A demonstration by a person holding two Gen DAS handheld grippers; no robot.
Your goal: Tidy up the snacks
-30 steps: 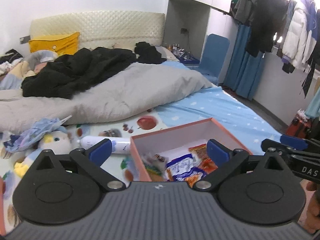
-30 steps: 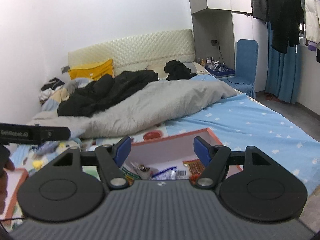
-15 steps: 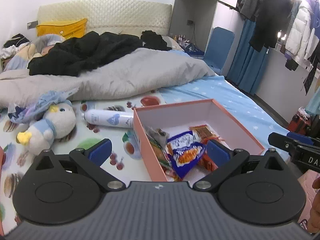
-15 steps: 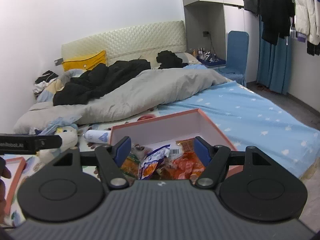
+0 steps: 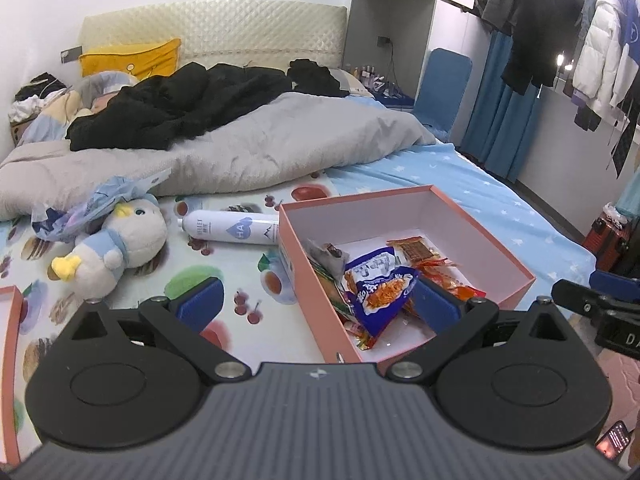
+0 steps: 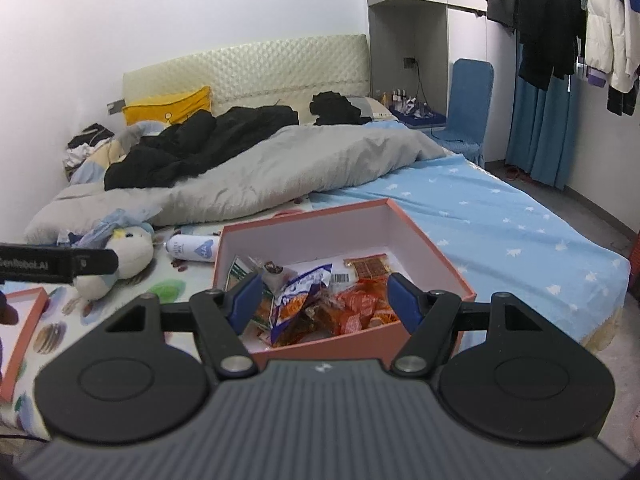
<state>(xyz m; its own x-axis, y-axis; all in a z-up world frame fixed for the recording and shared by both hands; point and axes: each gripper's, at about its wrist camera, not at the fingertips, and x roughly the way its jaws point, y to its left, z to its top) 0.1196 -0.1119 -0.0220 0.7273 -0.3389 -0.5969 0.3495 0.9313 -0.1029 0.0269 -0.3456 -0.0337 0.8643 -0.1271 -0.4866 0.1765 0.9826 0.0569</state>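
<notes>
The snacks (image 6: 316, 300) lie in a heap inside the pink box (image 6: 436, 254) on the bed. The right hand-held gripper (image 6: 324, 300), wide and empty, is nearer, right in front of the box. The left hand-held gripper (image 5: 316, 304), also wide, straddles the box's left wall.

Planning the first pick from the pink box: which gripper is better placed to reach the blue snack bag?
Right, probably. The right gripper is open and frames the blue snack bag between its fingers over the pink box. The left gripper, also open, straddles the box's left wall, one finger outside.
</notes>
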